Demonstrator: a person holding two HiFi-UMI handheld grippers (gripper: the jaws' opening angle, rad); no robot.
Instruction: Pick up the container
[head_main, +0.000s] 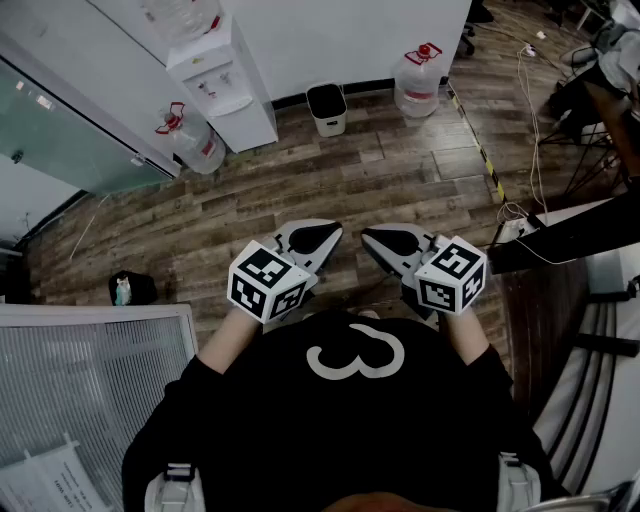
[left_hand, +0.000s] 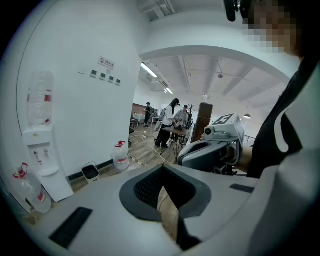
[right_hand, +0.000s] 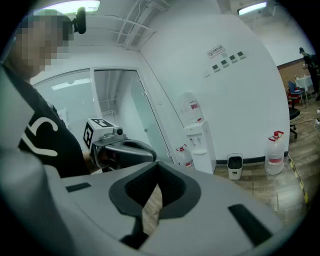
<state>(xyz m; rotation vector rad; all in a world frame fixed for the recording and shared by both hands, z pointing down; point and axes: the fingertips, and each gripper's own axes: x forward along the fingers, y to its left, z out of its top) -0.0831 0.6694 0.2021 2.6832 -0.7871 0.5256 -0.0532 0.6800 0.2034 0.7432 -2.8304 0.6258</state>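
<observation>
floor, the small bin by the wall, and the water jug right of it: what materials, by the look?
The floor looks like matte wood-grain planks in mixed brown and grey; solid wood or laminate can't be told. The bin is probably plastic, with a smooth white shell and a dark inside. The jug looks like clear glossy plastic, see-through, with a red cap.

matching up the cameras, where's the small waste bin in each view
Head view: waste bin top centre, against the wall.
Left gripper view: bin lower left, at the wall's foot.
Right gripper view: bin right of centre, low.
Shared landmark: the water dispenser, left of the bin in all three.
</observation>
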